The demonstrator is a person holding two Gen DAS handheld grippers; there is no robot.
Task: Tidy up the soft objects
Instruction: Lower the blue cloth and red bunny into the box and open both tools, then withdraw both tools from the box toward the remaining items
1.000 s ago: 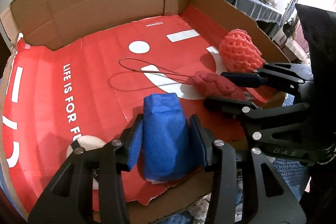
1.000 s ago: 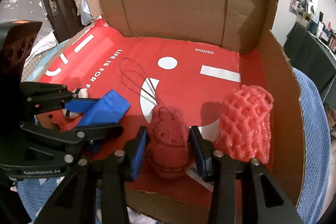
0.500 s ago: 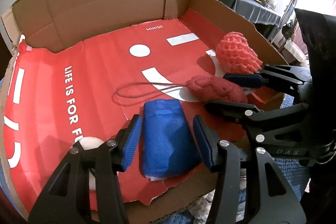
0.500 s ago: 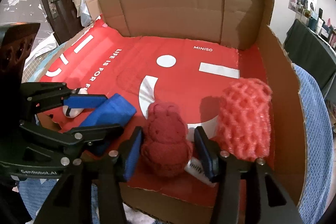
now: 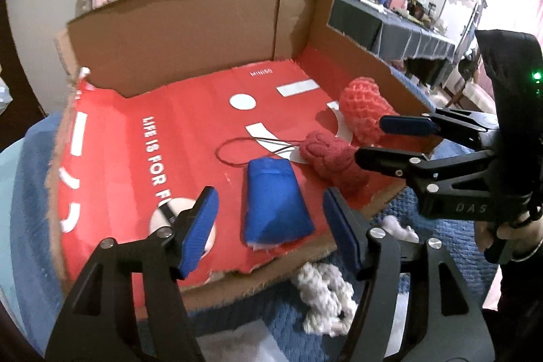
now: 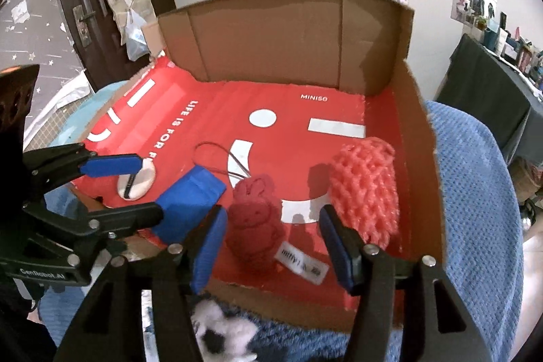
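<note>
Blue foam block [image 5: 275, 201]: lying flat on the red liner near the box's front edge, long axis running front to back, narrower end toward the back wall.
Red bunny plush [image 6: 256, 219]: lying face up just right of the block, ears toward the back wall, a thin cord loop [image 5: 237, 150] trailing off its head end.
Plush tag [image 6: 302, 262]: white, at the foot end, print partly legible ("miffy", the rest too small).
Pink foam net [image 6: 364, 189]: standing beside the right wall, long axis roughly upright, leaning slightly.
Writing: "MINISO" and "LIFE IS FOR F…" in white on the liner; "GenRobot.AI" on the left tool, "DAS" on the right.
Cardboard box [image 6: 285, 33]: open-topped, front wall low; holding block, plush, net and a white oval pouch [image 6: 135, 180] at the front left.
Left gripper [image 5: 269, 221]: spread, just been opening, block between the pads but untouched.
Right gripper [image 6: 273, 243]: spread likewise (also just been opening), plush lying free between the pads.
Outside the box: blue knit cloth [image 6: 475, 192] underneath, white rope toy [image 5: 322, 294] at the front.
</note>
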